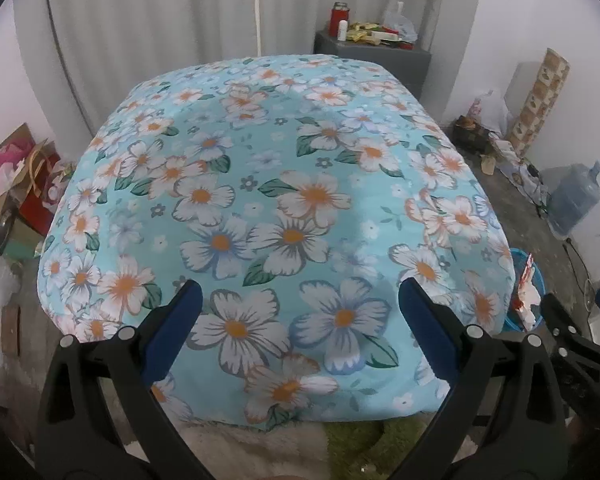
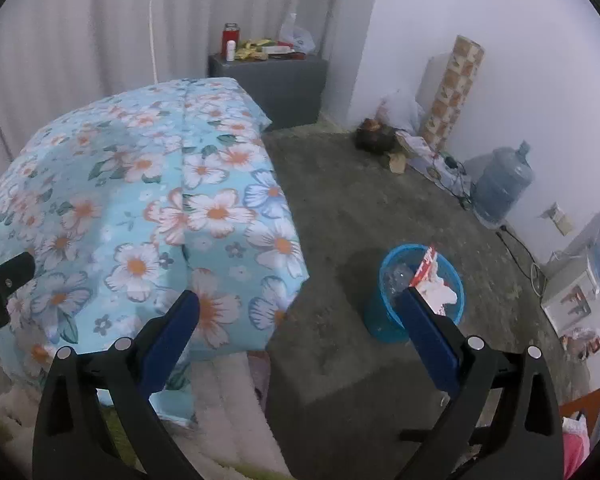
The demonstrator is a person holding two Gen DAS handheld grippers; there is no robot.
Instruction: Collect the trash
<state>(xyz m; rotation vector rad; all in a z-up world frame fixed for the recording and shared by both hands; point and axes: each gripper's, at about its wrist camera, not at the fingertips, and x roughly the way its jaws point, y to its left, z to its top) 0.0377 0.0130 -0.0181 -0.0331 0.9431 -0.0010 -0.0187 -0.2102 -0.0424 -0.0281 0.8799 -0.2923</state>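
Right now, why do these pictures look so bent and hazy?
Left wrist view: fisheye lens bulges the floral cloth into a dome, corners black, light soft and flat. Right wrist view: same curving, a milky haze over the wall and the blue bin, mild blur; only faint shadows on the floor.

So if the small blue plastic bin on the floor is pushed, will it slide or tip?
The small blue plastic bin looks light, holding only paper scraps, so it probably slides. The rough grey floor might catch its base; a high push could tip it.
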